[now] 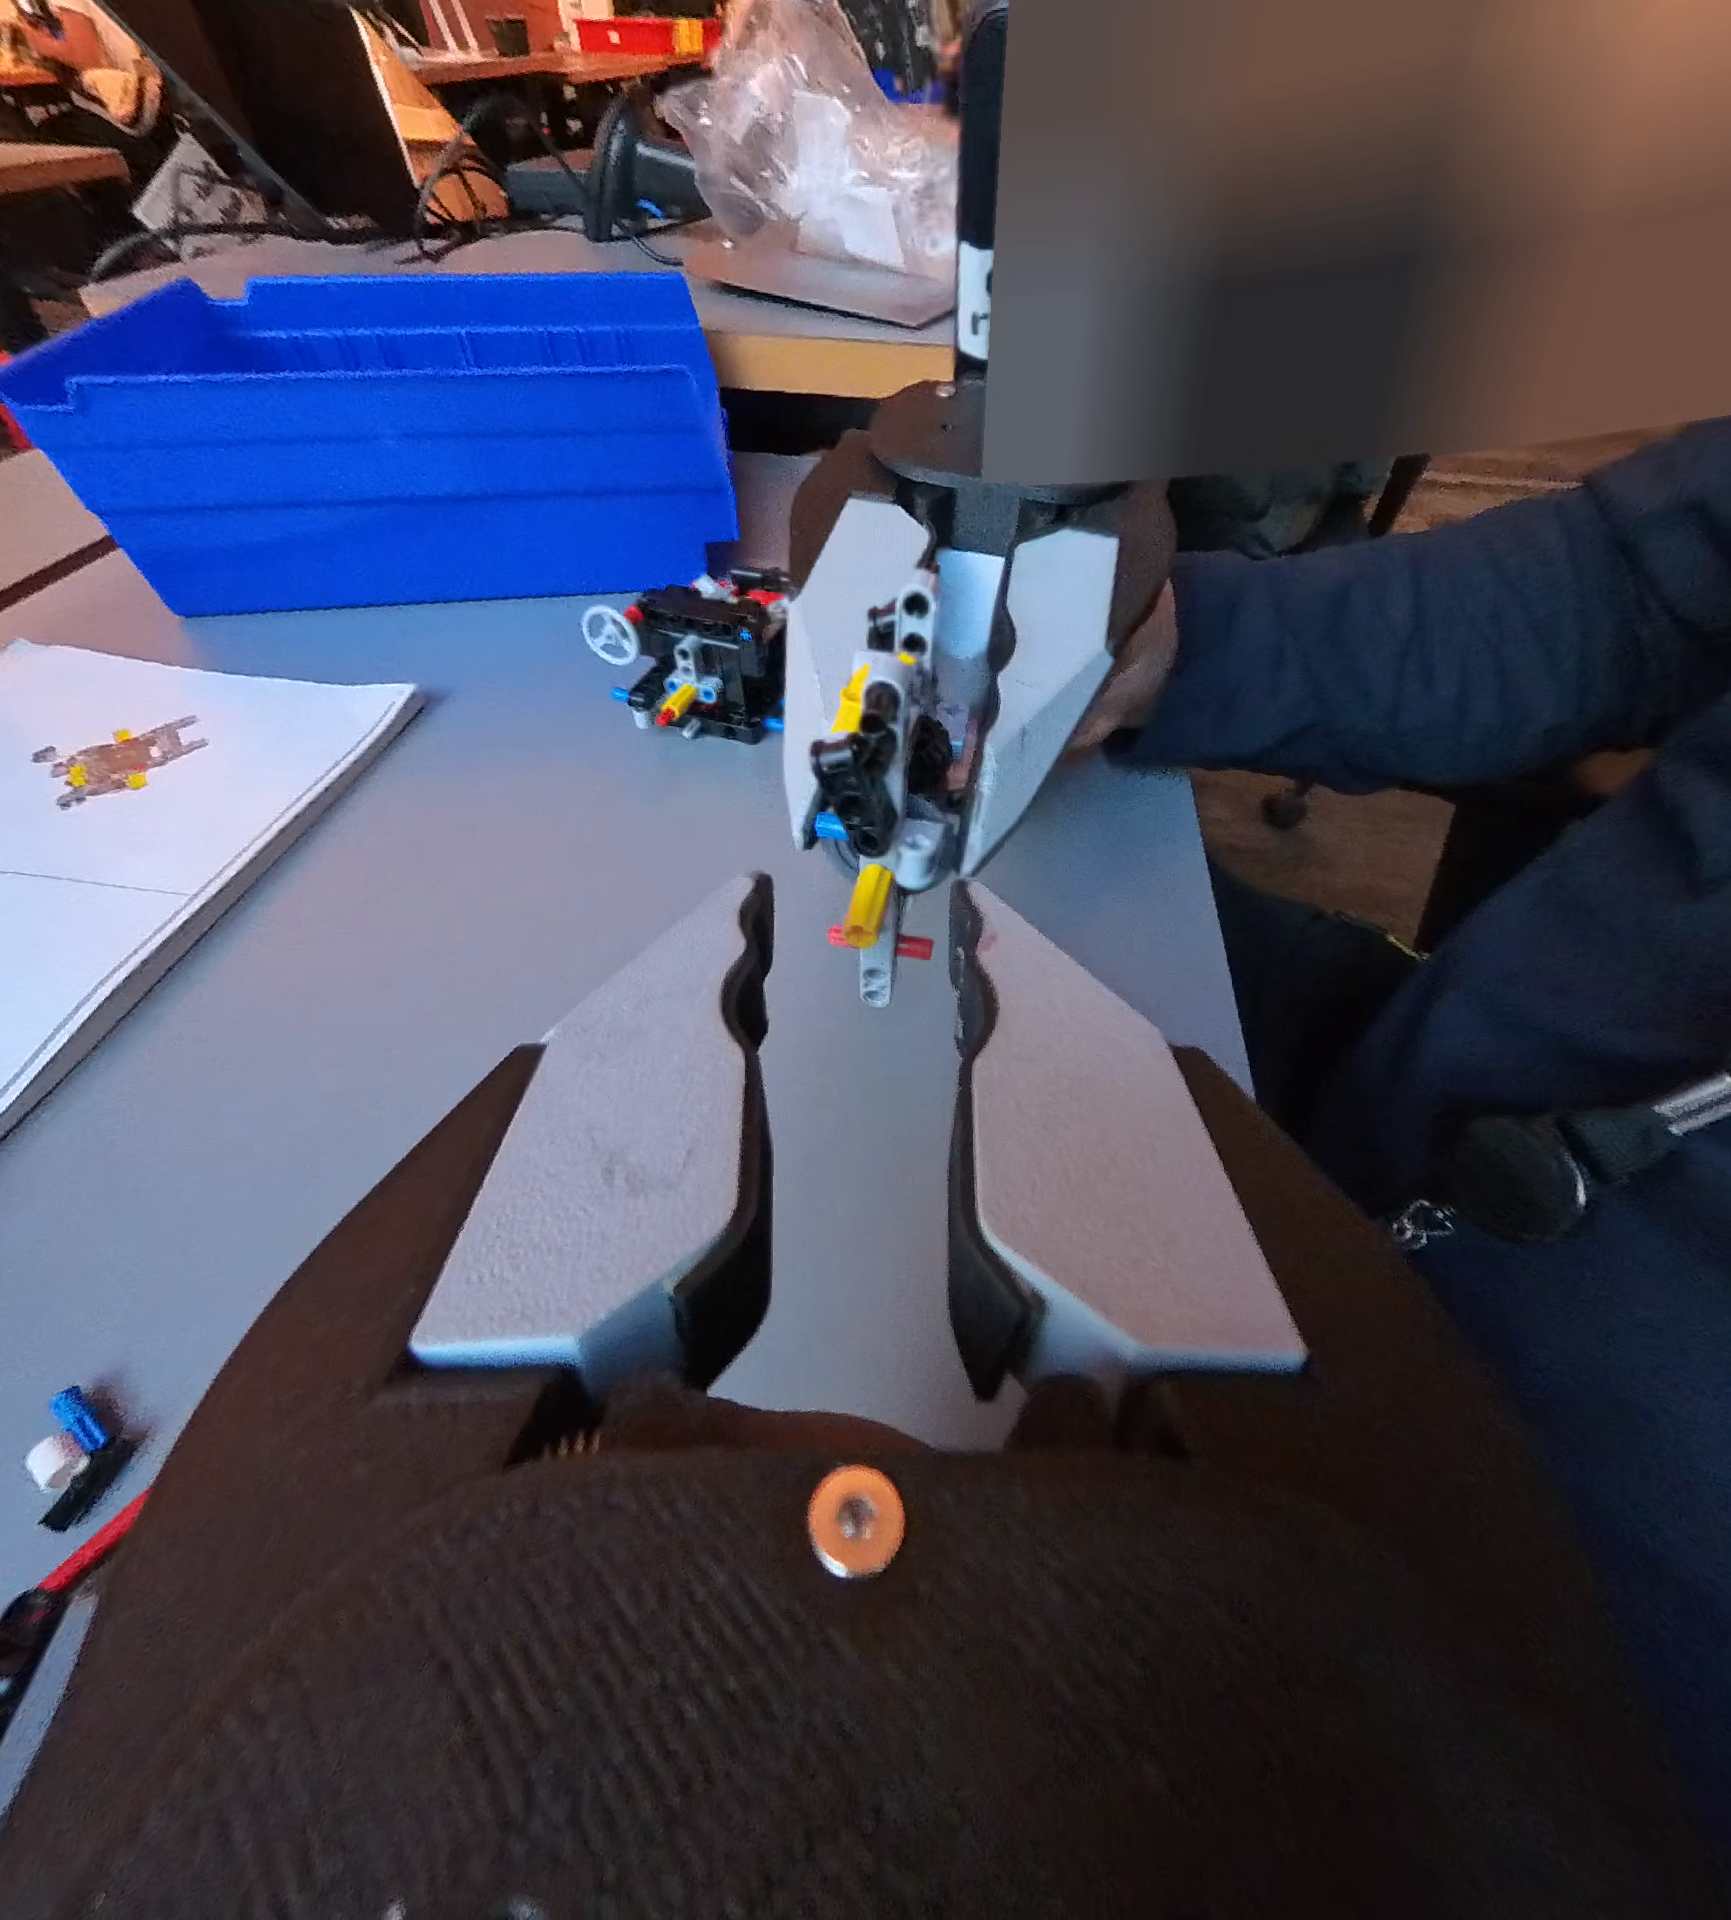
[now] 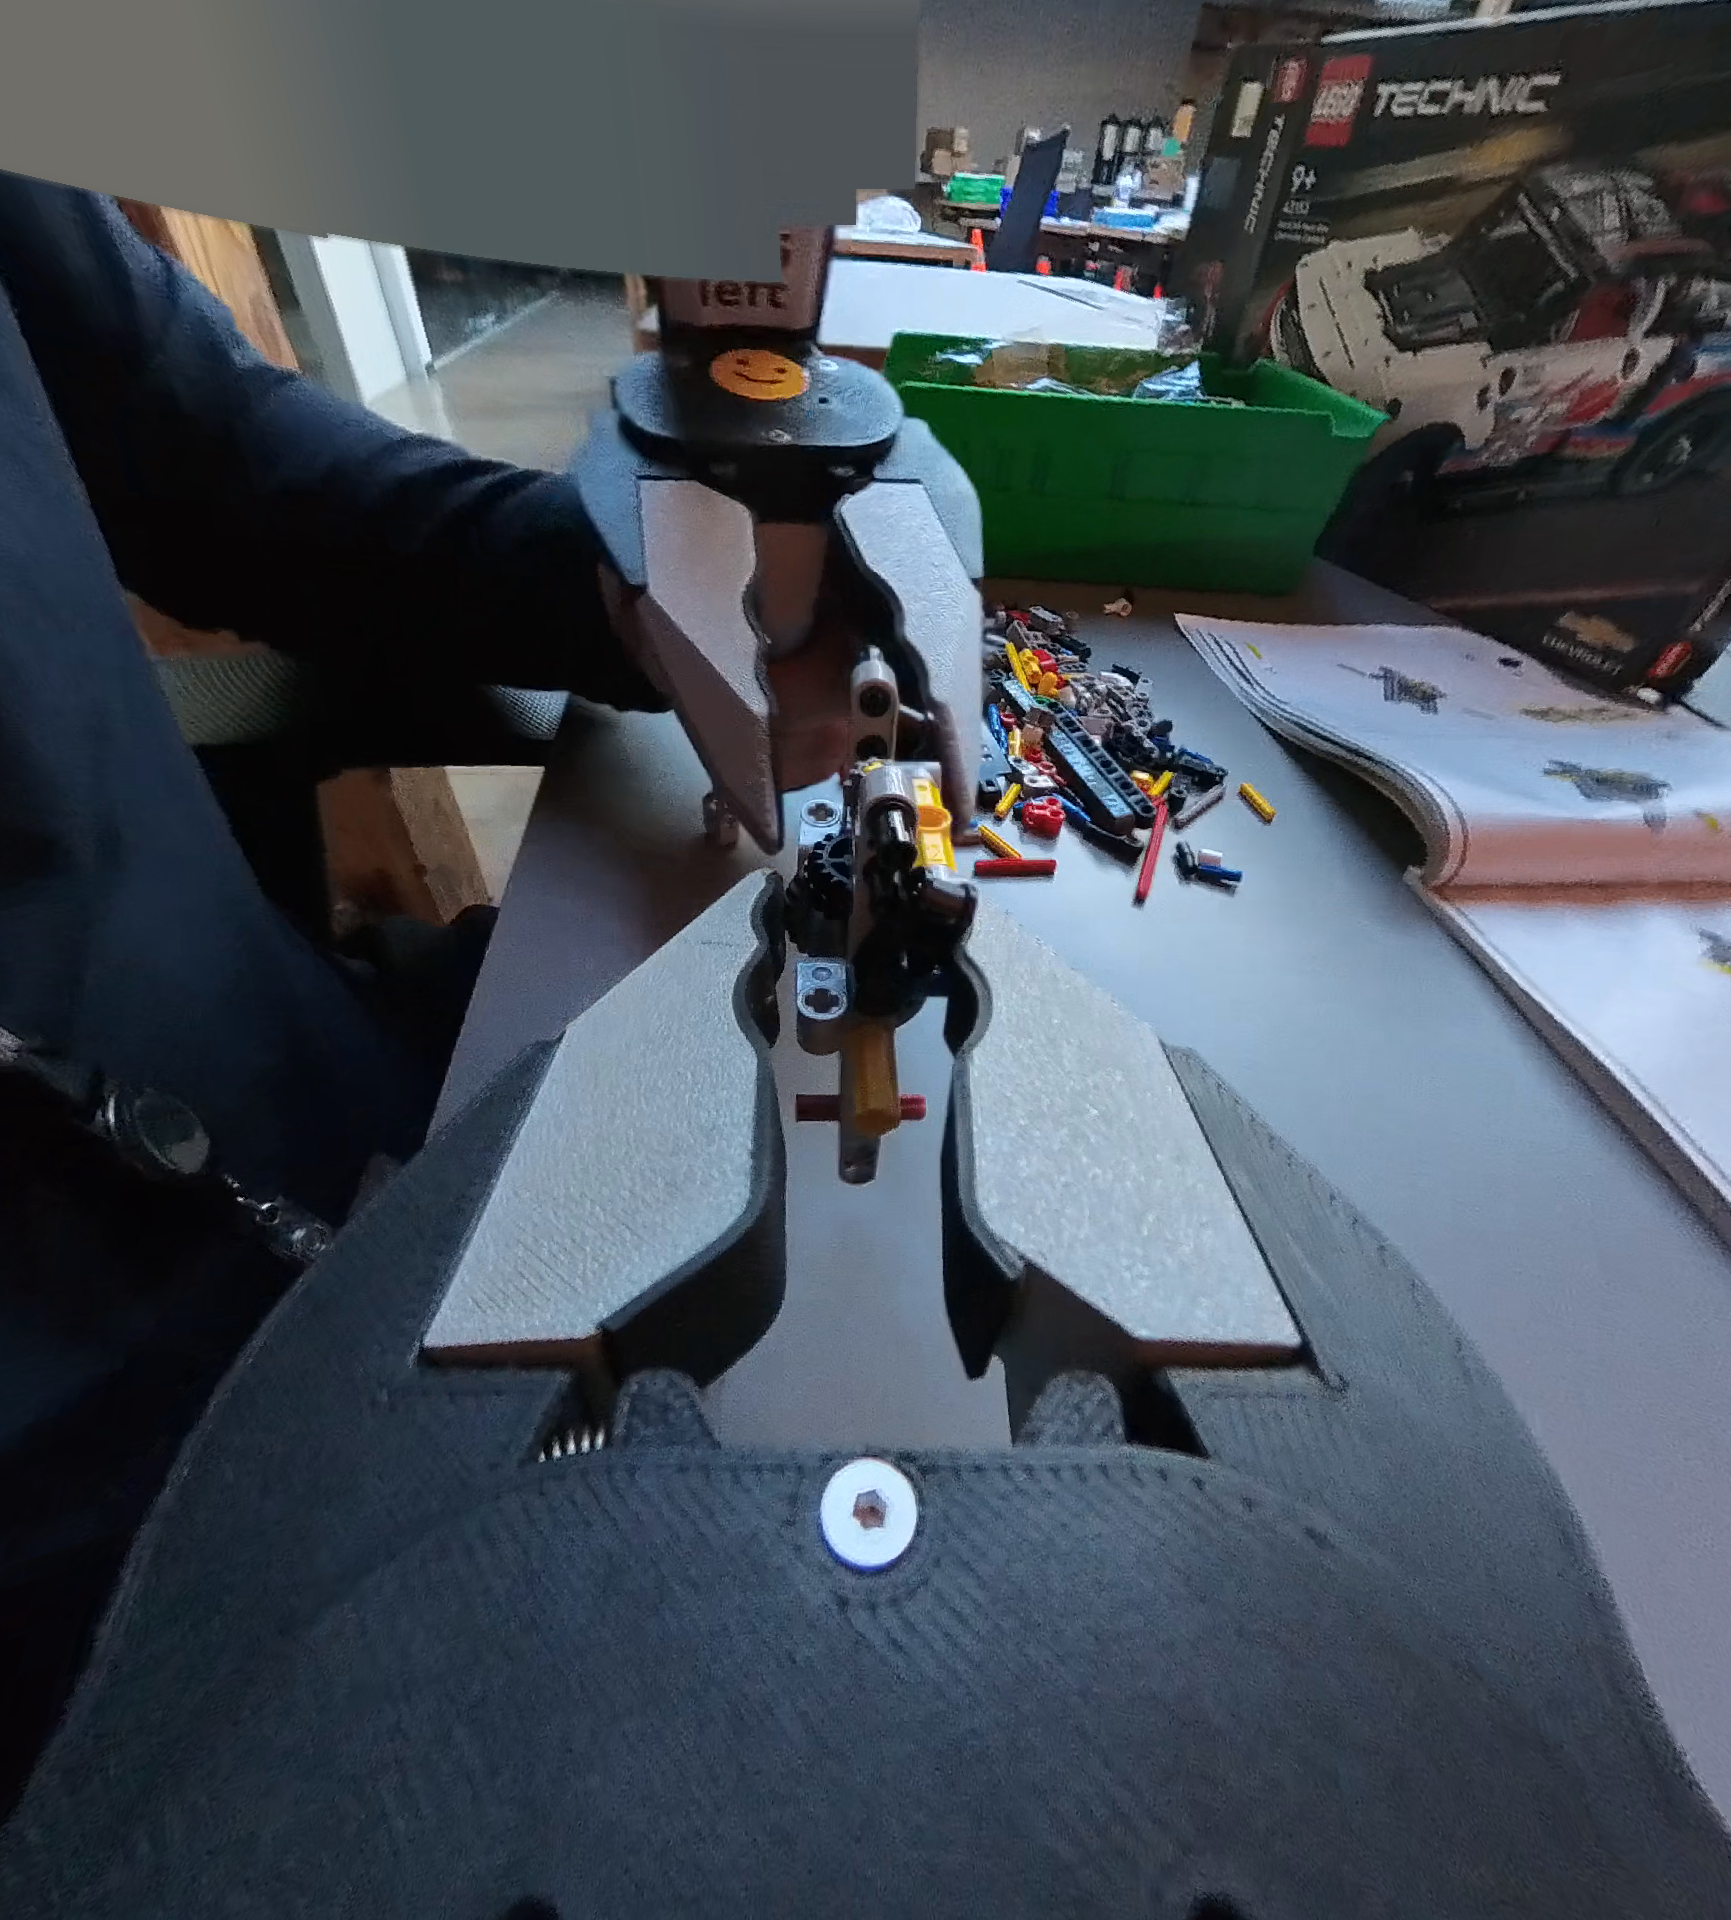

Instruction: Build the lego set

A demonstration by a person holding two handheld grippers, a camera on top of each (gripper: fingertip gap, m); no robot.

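My right gripper (image 2: 871, 914) is shut on a small brick-built assembly (image 2: 876, 894) of black gears, grey beams and yellow pins, and holds it above the grey table (image 2: 1256, 1039). The left wrist view shows it too: the right gripper (image 1: 892, 852) points towards me with the assembly (image 1: 871, 748) between its pads. My left gripper (image 1: 861, 904) is open. Its fingertips (image 1: 752, 914) stand on either side of the assembly's grey beam end (image 1: 876, 971), with a gap on both sides. The left gripper (image 2: 840, 800) also shows open just beyond the assembly.
A blue bin (image 1: 383, 436), a second small built piece with a white wheel (image 1: 705, 655) and a booklet (image 1: 113, 831) lie to the left. A green bin (image 2: 1131, 478), a pile of loose pieces (image 2: 1089, 727), an open booklet (image 2: 1567, 769) and the kit box (image 2: 1526, 312) stand to the right. The tips of both grippers are at nearly the same place.
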